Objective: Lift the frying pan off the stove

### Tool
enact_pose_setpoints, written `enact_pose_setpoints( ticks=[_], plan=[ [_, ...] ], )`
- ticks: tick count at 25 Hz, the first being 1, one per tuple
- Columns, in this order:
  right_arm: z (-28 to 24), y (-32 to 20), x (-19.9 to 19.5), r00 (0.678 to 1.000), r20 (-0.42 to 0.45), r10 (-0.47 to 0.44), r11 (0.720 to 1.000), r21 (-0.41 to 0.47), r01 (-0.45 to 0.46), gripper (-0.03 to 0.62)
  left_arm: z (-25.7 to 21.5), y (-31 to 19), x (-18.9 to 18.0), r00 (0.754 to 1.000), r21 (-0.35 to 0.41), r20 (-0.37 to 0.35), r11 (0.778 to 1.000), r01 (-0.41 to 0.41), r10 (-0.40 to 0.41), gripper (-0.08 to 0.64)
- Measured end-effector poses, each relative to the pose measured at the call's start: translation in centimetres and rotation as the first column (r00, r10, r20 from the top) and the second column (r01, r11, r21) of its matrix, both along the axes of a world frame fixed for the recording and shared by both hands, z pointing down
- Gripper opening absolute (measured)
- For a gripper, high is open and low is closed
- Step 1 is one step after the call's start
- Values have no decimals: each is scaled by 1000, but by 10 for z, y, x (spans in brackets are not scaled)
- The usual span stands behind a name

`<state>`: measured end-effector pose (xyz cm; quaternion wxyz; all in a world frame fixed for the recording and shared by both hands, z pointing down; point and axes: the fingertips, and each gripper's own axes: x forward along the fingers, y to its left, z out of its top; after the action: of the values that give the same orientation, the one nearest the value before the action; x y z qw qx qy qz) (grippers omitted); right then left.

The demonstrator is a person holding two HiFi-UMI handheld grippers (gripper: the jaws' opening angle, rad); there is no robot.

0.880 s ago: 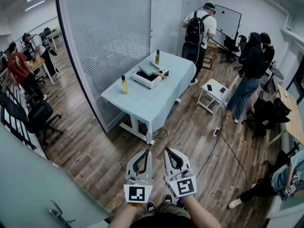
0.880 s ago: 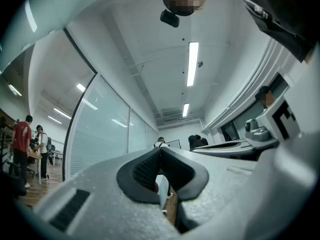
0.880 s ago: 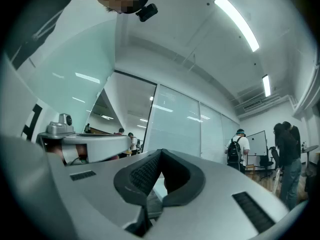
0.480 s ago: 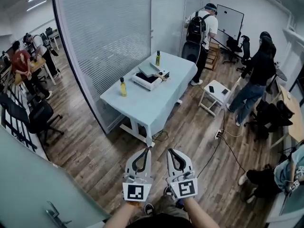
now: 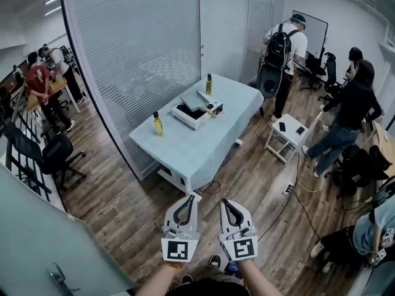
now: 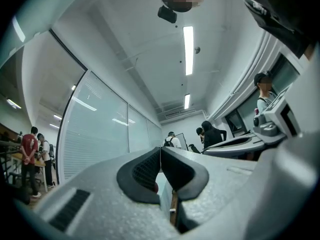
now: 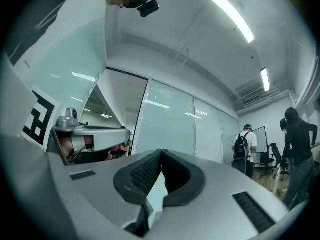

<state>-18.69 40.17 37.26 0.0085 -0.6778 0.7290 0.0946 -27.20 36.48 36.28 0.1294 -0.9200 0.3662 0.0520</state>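
Hovering closed, empty — both hand-held grippers point(image 5: 192, 197) point(image 5: 224, 200)

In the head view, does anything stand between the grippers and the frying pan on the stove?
Nothing visible: only floor and tabletop separate the left gripper and right gripper from the frying pan; the yellow bottle stands aside.

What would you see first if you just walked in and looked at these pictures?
First come the two grey grippers low in the head view, the left gripper and the right gripper, side by side, both shut and empty. Beyond them in the middle of the room stands a pale blue table. On it are a white stove with the frying pan on top, a near bottle and a far bottle, both yellow.
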Motion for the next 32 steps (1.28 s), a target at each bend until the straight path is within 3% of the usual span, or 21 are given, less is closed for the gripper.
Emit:
enact_pose_setpoints(
  ticks=[8,18,32],
  plan=[
    [18,-30,51,995,-24,-98,995,-37,97,0,13,-21,55,998,-54,38,997,57,-55,18],
    [21,-62,93,992,39,-120,993,-18,121,0,20,-52,91,992,-32,91,995,90,-87,18],
    [34,-174,170,994,-25,-103,993,-62,101,0,29,-170,159,997,-61,2,995,81,-81,18]
  ],
)
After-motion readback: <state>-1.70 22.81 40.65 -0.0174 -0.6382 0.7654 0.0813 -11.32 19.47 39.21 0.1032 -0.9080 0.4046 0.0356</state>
